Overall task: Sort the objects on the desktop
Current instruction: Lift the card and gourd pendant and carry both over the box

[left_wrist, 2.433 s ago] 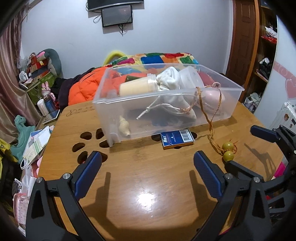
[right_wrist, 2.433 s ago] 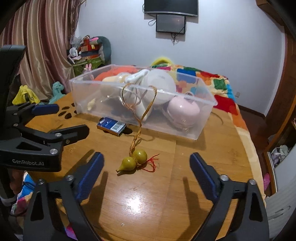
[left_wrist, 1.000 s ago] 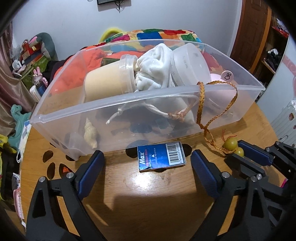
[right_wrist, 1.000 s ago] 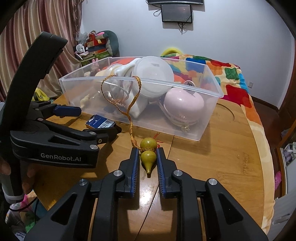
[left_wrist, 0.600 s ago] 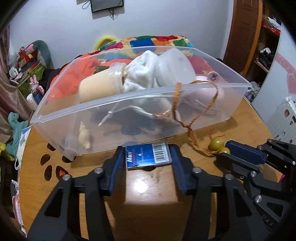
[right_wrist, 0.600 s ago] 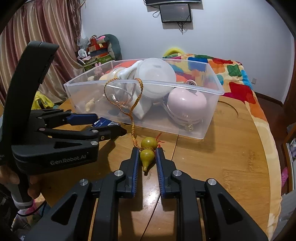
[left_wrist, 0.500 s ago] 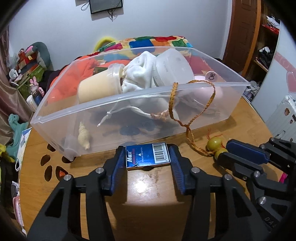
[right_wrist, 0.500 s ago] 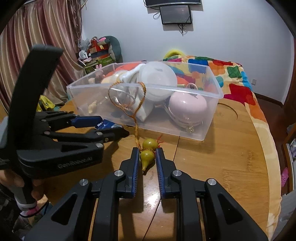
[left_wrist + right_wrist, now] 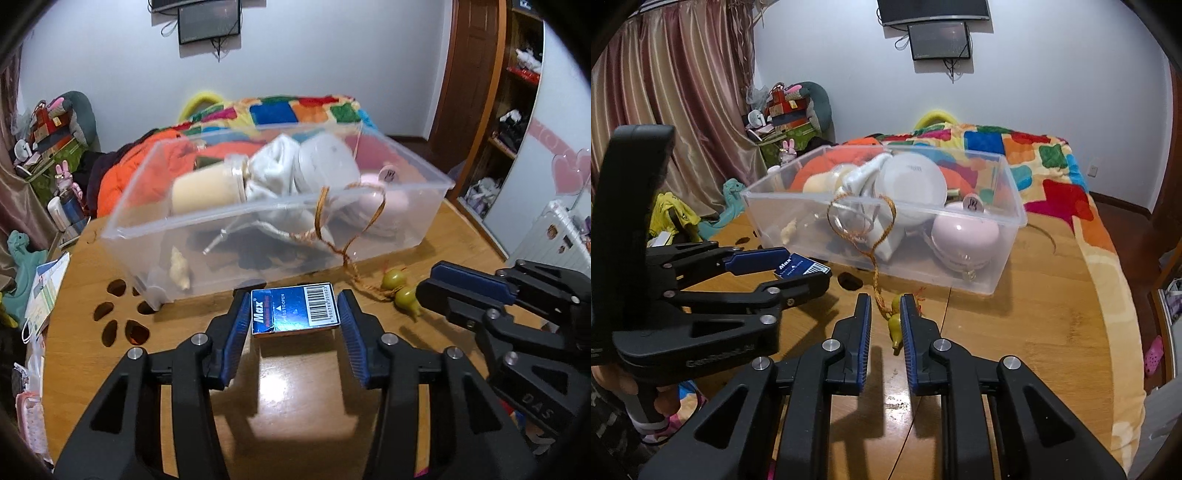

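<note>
While the wooden table point(image 9: 295, 373) spreads under both grippers, the clear plastic bin point(image 9: 229, 229) stands ahead of them, crowded with a cream jar point(image 9: 207, 194), a white drawstring cloth point(image 9: 275, 173), a round white container point(image 9: 912, 190) and a pink round case point(image 9: 964, 236). Beyond the bin lies a patchwork blanket point(image 9: 1052, 177) and an orange garment point(image 9: 125, 181).

Off to the right of the left gripper point(image 9: 293, 314) sits the right gripper point(image 9: 884, 319), seen from the side in the left wrist view. Pinched between the left gripper's blue pads point(image 9: 236, 325) is the blue Max box point(image 9: 294, 308), barcode side up, held just in front of the bin's near wall; its shadow falls on the table below it.

Between the right gripper's nearly closed pads hang the two small green gourds point(image 9: 895, 325), one pressed against the right pad, with a sliver of space on the left. From the gourds a braided brown cord point(image 9: 875, 254) runs up over the bin's near rim, its loop draped inside.
</note>
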`<state>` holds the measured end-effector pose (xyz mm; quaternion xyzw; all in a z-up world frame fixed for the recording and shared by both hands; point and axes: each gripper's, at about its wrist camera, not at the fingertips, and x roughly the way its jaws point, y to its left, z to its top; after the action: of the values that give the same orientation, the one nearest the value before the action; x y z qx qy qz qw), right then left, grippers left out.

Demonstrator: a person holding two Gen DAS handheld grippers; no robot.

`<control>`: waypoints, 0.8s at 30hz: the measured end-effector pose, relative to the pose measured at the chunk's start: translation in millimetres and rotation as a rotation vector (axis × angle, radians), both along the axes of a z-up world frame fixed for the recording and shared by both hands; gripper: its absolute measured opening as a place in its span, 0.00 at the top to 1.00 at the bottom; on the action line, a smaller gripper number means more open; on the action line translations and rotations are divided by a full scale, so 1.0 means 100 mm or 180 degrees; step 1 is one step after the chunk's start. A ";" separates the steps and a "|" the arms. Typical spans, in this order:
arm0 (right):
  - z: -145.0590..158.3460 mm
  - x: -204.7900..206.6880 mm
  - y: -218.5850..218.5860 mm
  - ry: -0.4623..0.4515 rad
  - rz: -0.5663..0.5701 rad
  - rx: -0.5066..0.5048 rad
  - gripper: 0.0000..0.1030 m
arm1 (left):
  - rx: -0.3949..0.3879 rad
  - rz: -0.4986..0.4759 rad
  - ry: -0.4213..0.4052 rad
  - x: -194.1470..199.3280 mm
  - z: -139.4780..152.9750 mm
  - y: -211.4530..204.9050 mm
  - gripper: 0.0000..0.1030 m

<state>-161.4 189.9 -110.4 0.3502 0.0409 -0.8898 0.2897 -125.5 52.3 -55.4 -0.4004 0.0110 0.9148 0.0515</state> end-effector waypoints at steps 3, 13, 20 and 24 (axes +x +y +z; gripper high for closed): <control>0.01 0.00 -0.03 0.0052 -0.0066 0.0173 0.86 | 0.0035 -0.0003 0.0085 0.07 0.09 -0.04 0.54; -0.28 -0.38 -0.13 -0.0332 -0.0046 0.0285 0.80 | 0.0180 0.0038 0.0100 0.18 0.05 -0.21 0.54; -0.33 -0.39 -0.24 -0.0151 0.0049 0.0445 0.82 | 0.0249 0.0083 0.0096 0.16 0.02 -0.31 0.54; -0.31 -0.31 -0.25 -0.0102 0.0059 0.0376 0.83 | 0.0258 0.0088 0.0107 0.15 0.03 -0.34 0.54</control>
<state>-192.2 165.2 -141.7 0.3806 0.0919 -0.8773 0.2774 -110.4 18.8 -52.8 -0.3827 -0.0308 0.9217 0.0549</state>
